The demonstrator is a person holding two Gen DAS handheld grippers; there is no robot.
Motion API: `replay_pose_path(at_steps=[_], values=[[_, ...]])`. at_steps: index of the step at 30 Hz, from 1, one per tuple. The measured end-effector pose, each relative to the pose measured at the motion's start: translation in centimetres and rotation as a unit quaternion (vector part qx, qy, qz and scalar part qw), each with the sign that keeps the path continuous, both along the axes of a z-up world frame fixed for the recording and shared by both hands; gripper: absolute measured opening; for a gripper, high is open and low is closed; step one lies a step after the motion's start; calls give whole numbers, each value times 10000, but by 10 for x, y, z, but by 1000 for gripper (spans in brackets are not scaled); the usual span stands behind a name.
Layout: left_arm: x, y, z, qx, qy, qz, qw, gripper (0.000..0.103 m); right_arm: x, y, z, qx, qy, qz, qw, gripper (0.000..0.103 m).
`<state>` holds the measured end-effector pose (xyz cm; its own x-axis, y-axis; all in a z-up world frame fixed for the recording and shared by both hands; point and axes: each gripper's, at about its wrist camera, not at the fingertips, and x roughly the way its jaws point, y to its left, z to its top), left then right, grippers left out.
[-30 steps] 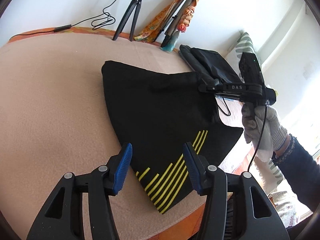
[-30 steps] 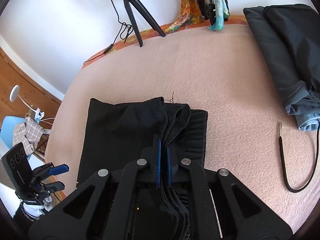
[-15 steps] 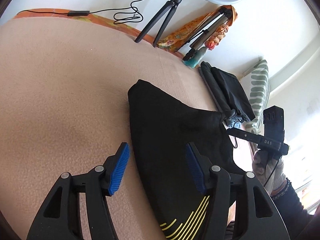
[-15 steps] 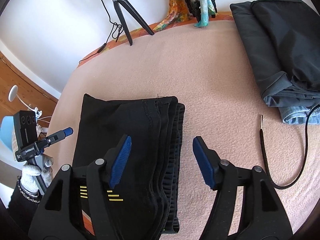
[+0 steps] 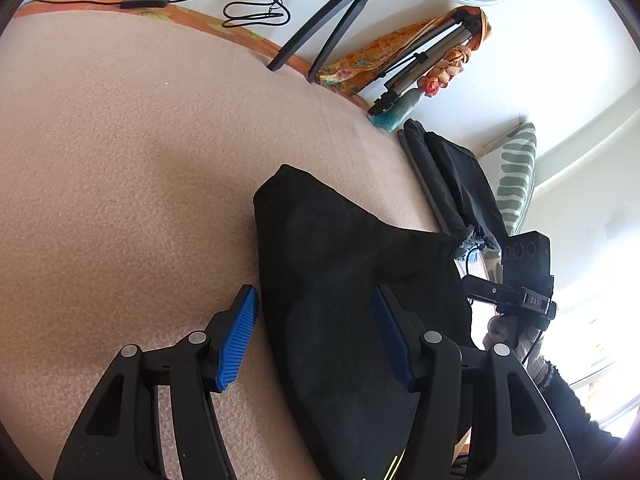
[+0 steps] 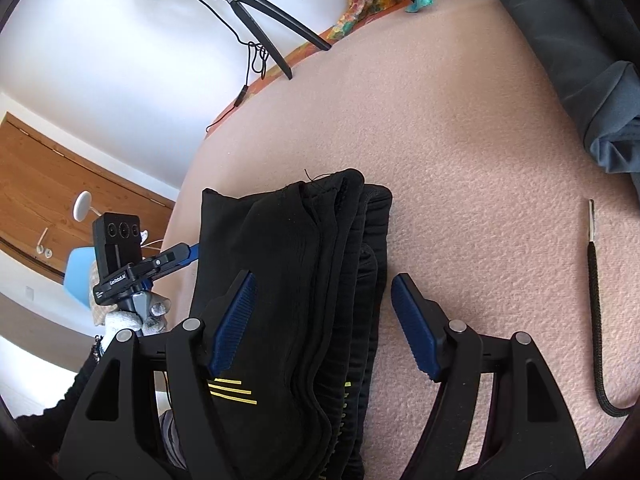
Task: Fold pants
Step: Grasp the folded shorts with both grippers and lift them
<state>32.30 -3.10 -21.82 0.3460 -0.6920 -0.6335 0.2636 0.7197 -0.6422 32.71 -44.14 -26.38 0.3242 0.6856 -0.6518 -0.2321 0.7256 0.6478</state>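
Right gripper let go of the folded pants; both grippers were now free above the fabric.

A second before, the right gripper [image 6: 322,320] was clamped shut on the stacked edge of the black pants [image 6: 296,280]; now its jaws were opening wide, the layered edge lay between the blue pads but neither pad pressed on it. The left gripper [image 5: 316,336] had come nearer to the opposite edge and stood about half open, holding nothing, one finger over the pink blanket [image 5: 120,160] and the other over the cloth. The pants lay folded into a compact bundle on the blanket, with the yellow stripes [image 6: 230,392] at the near end. Judging from this, the last fold was placed and released; probably only smoothing or one more fold remained. The dark clothes [image 6: 580,60] lay well apart.
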Motion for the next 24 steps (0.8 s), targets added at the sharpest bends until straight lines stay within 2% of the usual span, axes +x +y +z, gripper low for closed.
replay_pose_path(at_steps=[6, 8, 11, 12, 14, 15, 16, 17, 19, 24], values=[[5, -2, -3, -216, -64, -69, 9997, 58, 2, 3, -2, 245, -189, 140, 9994, 74], [6, -2, -4, -297, -80, -84, 9995, 58, 3, 2, -3, 344, -181, 126, 9992, 70], [8, -3, -6, -407, -85, -58, 9991, 58, 4, 3, -5, 349, -145, 132, 9992, 54], [9, -4, -6, -436, -84, -43, 9990, 56, 4, 4, -6, 320, -123, 122, 9993, 45], [10, -6, -6, -481, -73, -1, 9988, 55, 5, 6, -6, 345, -87, 70, 9993, 41], [11, -7, -6, -445, -65, 19, 9990, 48, 5, 7, -6, 288, -100, 56, 9995, 35], [12, -8, -6, -327, -68, 38, 9994, 36, 3, 10, -4, 169, -157, 41, 9997, 31], [12, -10, -7, -237, -87, 53, 9997, 31, 2, 12, -2, 79, -219, 49, 9997, 29], [10, -11, -6, -221, -167, 50, 9996, 16, -2, 16, 4, -88, -315, 34, 9995, 19], [2, -15, 9, -101, -540, 19, 9985, 10, -15, 20, 26, -324, -637, -71, 9974, 17]])
